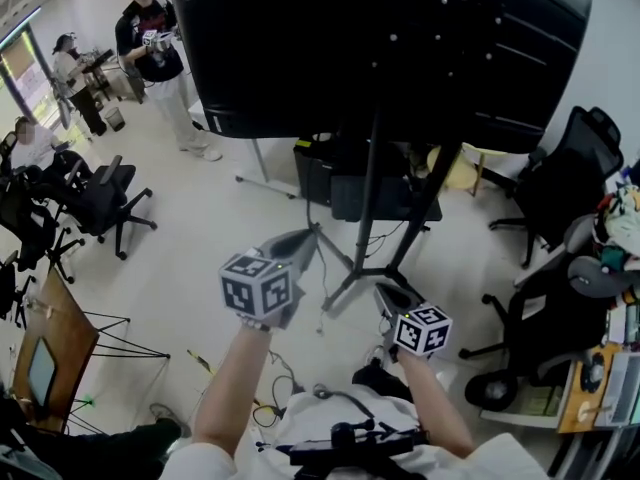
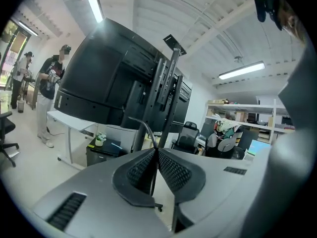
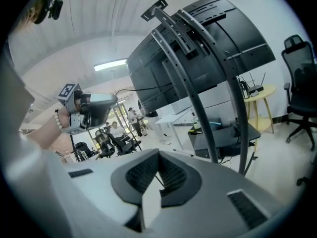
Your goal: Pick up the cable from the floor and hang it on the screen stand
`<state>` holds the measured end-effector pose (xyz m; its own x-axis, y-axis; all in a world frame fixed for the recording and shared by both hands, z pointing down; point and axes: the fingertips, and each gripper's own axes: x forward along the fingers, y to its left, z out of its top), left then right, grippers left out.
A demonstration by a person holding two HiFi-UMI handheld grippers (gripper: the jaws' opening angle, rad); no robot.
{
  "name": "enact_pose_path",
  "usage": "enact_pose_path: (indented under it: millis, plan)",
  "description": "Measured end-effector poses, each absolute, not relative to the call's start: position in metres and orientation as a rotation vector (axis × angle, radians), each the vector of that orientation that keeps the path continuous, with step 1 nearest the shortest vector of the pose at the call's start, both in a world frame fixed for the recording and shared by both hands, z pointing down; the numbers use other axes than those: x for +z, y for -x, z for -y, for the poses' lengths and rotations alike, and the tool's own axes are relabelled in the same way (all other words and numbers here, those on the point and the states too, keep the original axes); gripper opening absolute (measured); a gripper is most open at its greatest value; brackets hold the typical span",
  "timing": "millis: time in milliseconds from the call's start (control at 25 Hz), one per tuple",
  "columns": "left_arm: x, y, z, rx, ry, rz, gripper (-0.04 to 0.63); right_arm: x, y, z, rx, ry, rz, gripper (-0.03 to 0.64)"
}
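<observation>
The black screen (image 1: 380, 38) stands on a dark pole stand (image 1: 370, 198) with spread legs, straight ahead of both grippers. My left gripper (image 1: 305, 236) is raised toward the pole and is shut on the dark cable (image 2: 141, 128), which curls up out of its pads. In the head view the cable (image 1: 323, 268) hangs as a thin line below that gripper's tip. My right gripper (image 1: 385, 293) is lower and to the right, with its jaws shut. In the right gripper view a thin dark strand shows in the gap under its pads (image 3: 171, 175); I cannot tell whether it is gripped.
A black box (image 1: 345, 183) with cables sits on the floor behind the stand. Office chairs (image 1: 555, 188) and a cluttered desk (image 1: 600, 378) crowd the right side. More chairs (image 1: 100, 203) and several people (image 1: 150, 48) are at the far left. A yellow round table (image 1: 460, 168) stands behind.
</observation>
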<state>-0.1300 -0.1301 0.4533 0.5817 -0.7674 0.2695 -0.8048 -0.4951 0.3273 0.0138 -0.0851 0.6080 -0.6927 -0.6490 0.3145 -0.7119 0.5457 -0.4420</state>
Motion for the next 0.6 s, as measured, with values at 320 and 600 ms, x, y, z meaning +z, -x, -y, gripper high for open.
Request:
enact_pose_path:
  millis: [320,600]
  plan:
    - [0.425,0.079,0.136,0.110,-2.499,1.138,0.017,0.608,-0.071,0.106,0.821,-1.319,2.619,0.003]
    - [0.381,0.017,0.158,0.054,-2.593,0.993,0.017,0.611,-0.131,0.131,0.809,-1.482,2.539,0.002]
